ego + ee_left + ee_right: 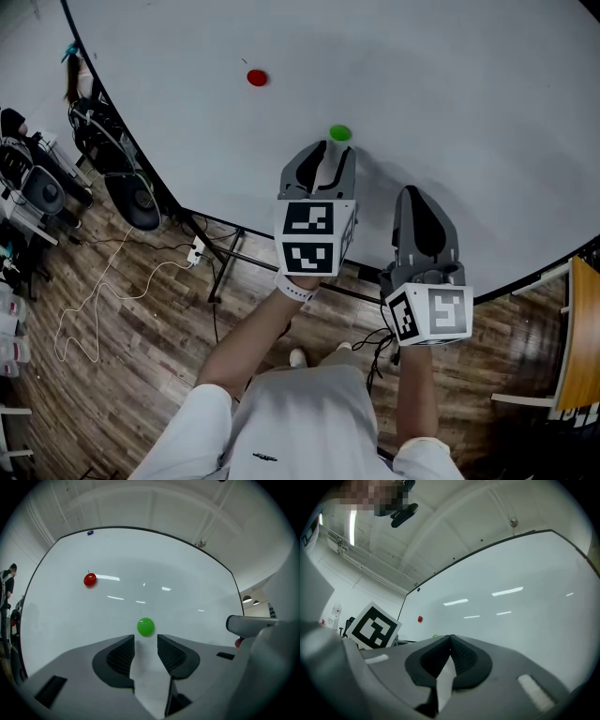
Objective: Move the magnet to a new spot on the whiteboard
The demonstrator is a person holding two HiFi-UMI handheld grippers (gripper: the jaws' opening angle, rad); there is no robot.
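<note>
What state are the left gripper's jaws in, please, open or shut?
Open: the left gripper has its pads apart, the green magnet just beyond them, ungripped.

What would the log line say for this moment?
left claw: open, green magnet just past tips | right claw: shut, empty | red magnet: on whiteboard

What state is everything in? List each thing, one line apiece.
green magnet: on the whiteboard, just ahead of the left gripper, ungripped.
red magnet: on the whiteboard, untouched.
left gripper: open, empty.
right gripper: shut, empty.
</note>
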